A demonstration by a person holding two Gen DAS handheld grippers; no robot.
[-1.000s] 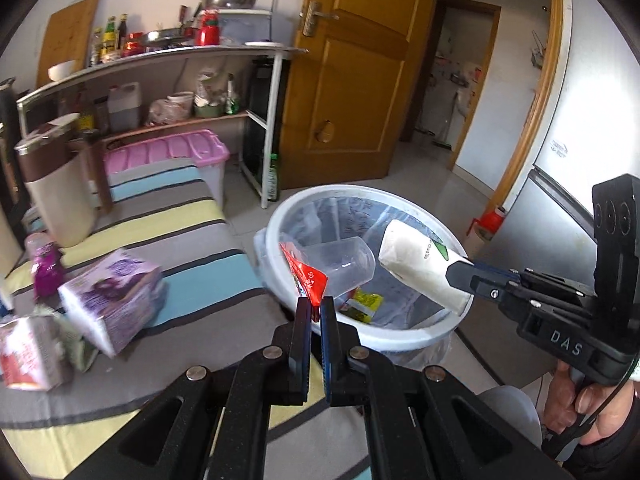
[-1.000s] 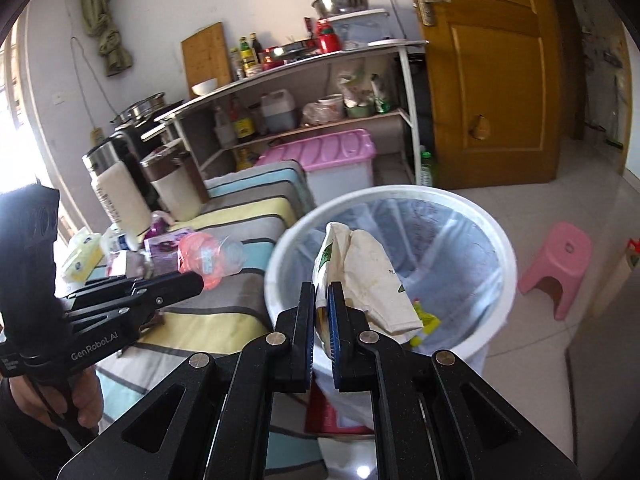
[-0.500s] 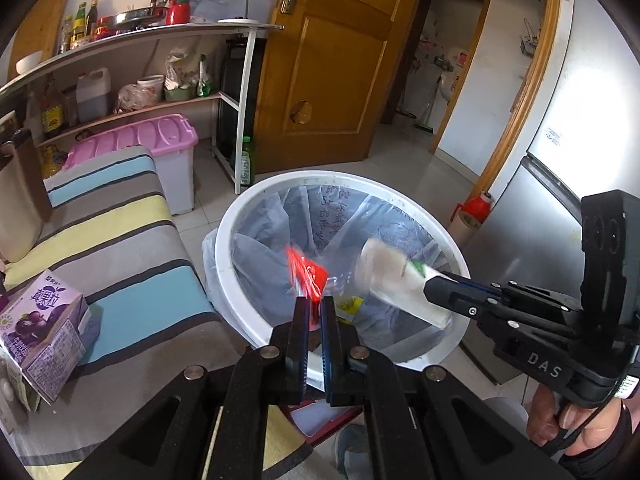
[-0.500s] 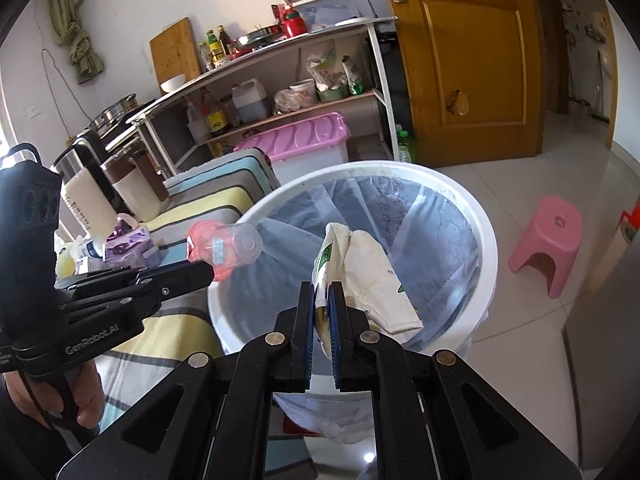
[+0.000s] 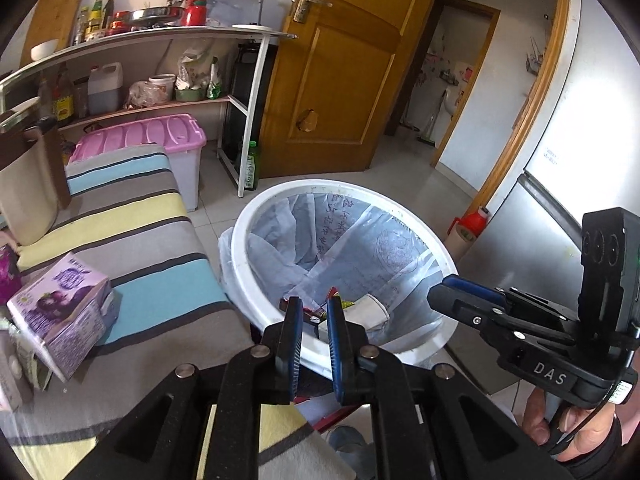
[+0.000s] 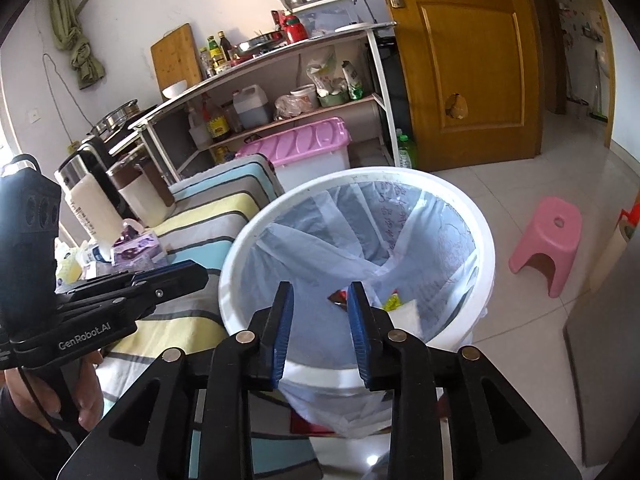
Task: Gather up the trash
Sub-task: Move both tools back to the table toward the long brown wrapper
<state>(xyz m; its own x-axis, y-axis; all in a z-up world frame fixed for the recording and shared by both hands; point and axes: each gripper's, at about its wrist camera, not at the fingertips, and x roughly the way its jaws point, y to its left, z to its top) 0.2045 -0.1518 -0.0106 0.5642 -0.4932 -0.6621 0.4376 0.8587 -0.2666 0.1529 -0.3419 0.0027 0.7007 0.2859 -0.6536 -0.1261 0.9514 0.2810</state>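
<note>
A white trash bin (image 5: pixel 240 248) with a clear liner stands on the floor beside the striped table; it also shows in the right wrist view (image 6: pixel 486 240). At its bottom lie a red wrapper (image 5: pixel 314 312), a white carton (image 5: pixel 370 310) and a yellow wrapper (image 6: pixel 392 302). My left gripper (image 5: pixel 311 304) is open and empty over the bin's near rim. My right gripper (image 6: pixel 320 292) is open and empty above the bin. The right gripper also shows in the left wrist view (image 5: pixel 460 294). The left gripper also shows in the right wrist view (image 6: pixel 188 276).
A purple drink carton (image 5: pixel 60 312) lies on the striped tablecloth (image 5: pixel 132 220) at left. A pink-lidded storage box (image 5: pixel 160 136) and a metal shelf (image 5: pixel 160 36) stand behind. A pink stool (image 6: pixel 550 236) stands on the floor. A grey fridge (image 5: pixel 552 216) is at right.
Both grippers opened. The red wrapper with the clear cup left my left gripper and the white carton left my right gripper; the wrapper and carton now lie in the bin.
</note>
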